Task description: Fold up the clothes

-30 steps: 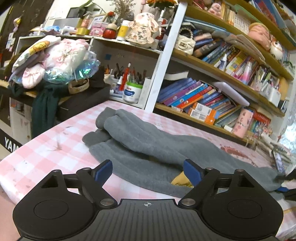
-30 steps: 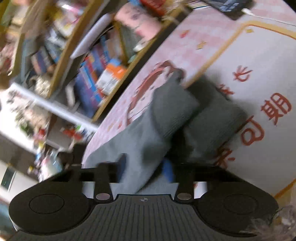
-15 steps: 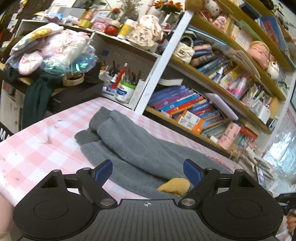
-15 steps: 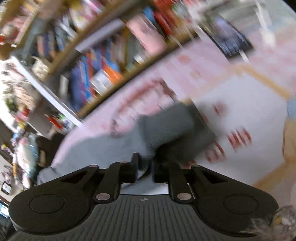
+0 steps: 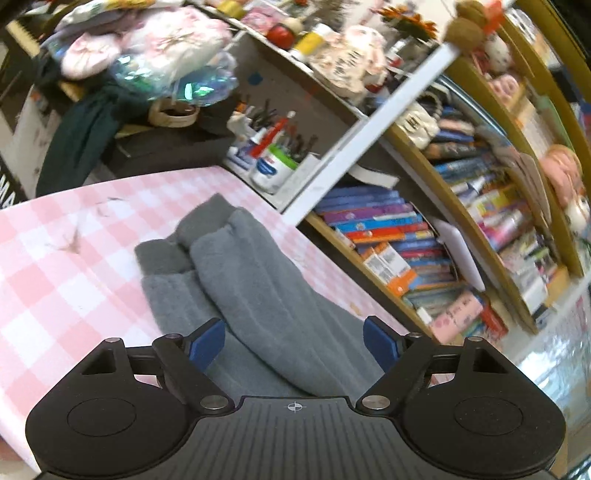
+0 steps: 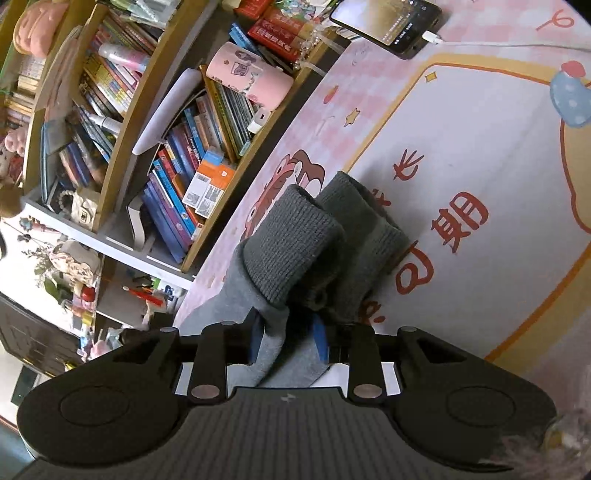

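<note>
A grey fleece garment (image 5: 266, 291) lies stretched across the pink checked tablecloth (image 5: 55, 266), its ribbed hem and a sleeve cuff at the far left end. My left gripper (image 5: 294, 341) hovers open just above the garment's middle, nothing between its blue pads. In the right wrist view, two dark ribbed cuffs (image 6: 295, 243) of the same grey garment (image 6: 280, 350) stick out past my right gripper (image 6: 287, 341), which is shut on the lighter grey cloth just behind them. The cuffs hang over a white mat with red characters (image 6: 480, 177).
A bookshelf (image 5: 424, 243) crammed with books runs along the table's far edge. Pen pots (image 5: 271, 168) stand at the back left, beside a pile of clothes and bags (image 5: 147, 48). A phone on a charging cable (image 6: 391, 22) lies at the mat's far corner.
My right gripper has closed on the grey cloth behind the cuffs and lifted it. The left gripper has stayed open and swung in closer over the garment's middle.
</note>
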### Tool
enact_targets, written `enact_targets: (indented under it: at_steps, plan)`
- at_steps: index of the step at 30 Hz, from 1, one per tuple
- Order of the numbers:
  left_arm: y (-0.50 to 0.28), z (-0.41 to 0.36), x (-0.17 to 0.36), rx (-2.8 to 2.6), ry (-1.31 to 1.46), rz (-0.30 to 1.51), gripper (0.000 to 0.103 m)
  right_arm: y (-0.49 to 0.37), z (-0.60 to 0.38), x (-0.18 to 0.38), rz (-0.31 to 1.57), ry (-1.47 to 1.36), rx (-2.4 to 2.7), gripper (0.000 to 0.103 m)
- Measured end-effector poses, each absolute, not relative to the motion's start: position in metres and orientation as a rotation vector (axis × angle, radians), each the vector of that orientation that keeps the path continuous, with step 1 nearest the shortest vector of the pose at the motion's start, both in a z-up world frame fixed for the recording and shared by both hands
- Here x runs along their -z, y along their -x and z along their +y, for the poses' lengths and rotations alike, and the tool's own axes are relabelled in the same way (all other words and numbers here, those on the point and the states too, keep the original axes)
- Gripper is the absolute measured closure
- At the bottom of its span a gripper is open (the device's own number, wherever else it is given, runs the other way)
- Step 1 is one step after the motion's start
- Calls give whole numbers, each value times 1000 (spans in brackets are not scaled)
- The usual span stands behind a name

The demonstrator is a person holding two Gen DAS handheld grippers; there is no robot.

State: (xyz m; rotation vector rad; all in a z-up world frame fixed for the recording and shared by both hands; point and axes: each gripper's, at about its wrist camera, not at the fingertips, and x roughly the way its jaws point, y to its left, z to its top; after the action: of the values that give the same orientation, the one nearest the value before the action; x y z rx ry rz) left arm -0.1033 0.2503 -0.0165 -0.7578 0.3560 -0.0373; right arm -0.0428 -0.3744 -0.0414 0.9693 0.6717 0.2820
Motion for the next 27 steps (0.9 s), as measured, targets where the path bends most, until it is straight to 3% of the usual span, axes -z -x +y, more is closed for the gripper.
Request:
enact_targets:
  at_steps: [10,12,14,16,20,27]
  plan:
    - [70,266,26,-78,874,411,27,45,-370,43,666,-933,-267,79]
    - [59,268,29,-90,887,431,43,44,-371,43,668,-934,-269,79]
    - [47,266,28,-80,860,451,89,44,-371,43,670,-935,-270,79]
    - [52,266,17,-11,849,375,98,44,-372,43,672,-938,-270,79]
    - [86,263,-16,189,803,160,98,44,-373,43,681,-948,-270,80]
    - [102,284,30,44,904,305,97,45,-369,43,679,-921,-274,81]
